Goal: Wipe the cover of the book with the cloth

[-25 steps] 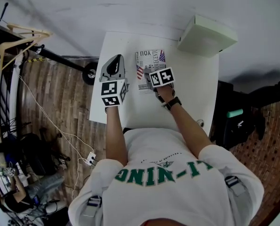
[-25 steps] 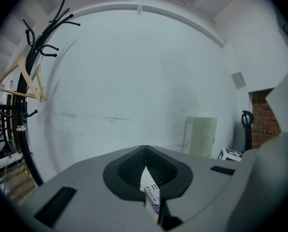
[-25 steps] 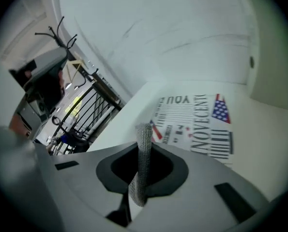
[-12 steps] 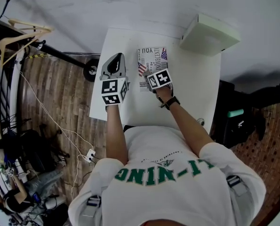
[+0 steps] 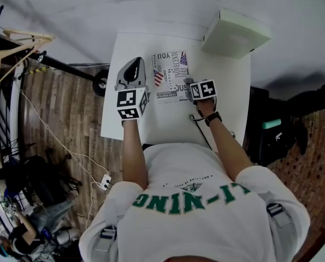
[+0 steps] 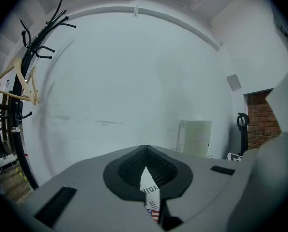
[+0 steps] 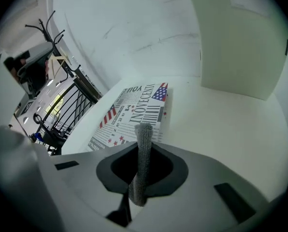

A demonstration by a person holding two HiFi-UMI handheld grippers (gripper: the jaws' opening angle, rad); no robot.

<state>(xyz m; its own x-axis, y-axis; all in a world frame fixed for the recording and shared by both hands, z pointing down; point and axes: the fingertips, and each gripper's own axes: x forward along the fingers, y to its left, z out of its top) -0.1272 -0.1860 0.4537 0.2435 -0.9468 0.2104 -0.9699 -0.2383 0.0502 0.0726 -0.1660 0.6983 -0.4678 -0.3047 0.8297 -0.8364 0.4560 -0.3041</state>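
**Cloth gripped at the book's near right corner**

The right gripper [image 7: 144, 149] is clamping a grey knitted cloth strip [image 7: 143, 134] between its jaws, just by the near right corner of the flag-and-newsprint covered book [image 5: 170, 75]. The book is lying flat towards the far side of the white table [image 5: 228, 108]. The left gripper [image 6: 144, 151] is sitting left of the book, its jaws pressed together. A pale green box [image 5: 236, 33] is standing at the table's far right.

We find the book [image 5: 170, 75] on the table [image 5: 167, 124], left gripper [image 5: 133, 65] beside its left, right gripper [image 5: 191, 87] right, box [image 5: 236, 33] behind
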